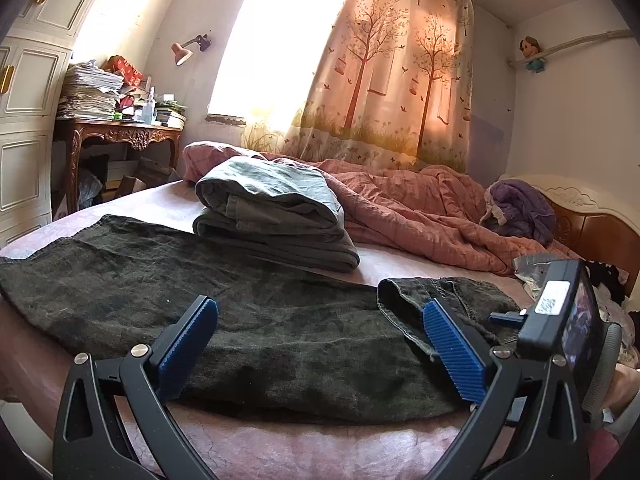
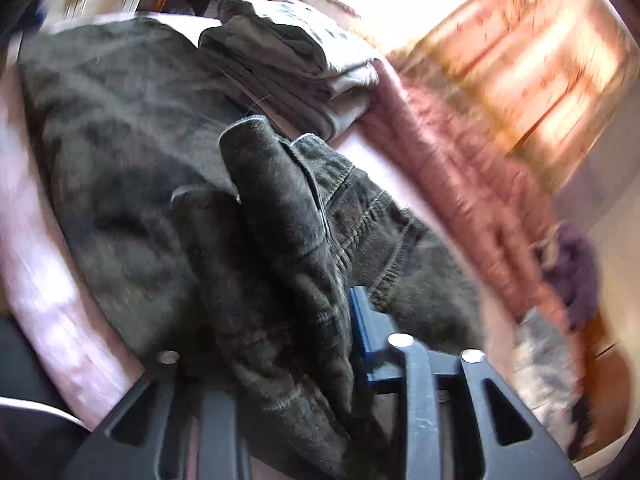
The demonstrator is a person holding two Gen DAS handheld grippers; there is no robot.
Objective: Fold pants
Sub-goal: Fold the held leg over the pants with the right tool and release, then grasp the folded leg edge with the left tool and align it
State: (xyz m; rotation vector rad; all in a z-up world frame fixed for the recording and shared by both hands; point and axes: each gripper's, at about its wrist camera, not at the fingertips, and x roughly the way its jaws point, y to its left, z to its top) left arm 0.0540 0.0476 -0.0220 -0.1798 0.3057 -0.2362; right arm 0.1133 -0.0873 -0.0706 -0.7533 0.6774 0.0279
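A bed (image 1: 380, 264) with a pink sheet is seen under a tree curtain (image 1: 400, 80). Dark pants (image 1: 240, 320) are spread flat on the bed, near its front edge. Just behind the pants, a grey folded pile (image 1: 272, 216) is stacked. The left gripper (image 1: 320, 332) is held wide open over the pants, and nothing is gripped. A raised fold of the pants lies between the fingers of the right gripper (image 2: 320, 340); whether it is squeezed cannot be told.
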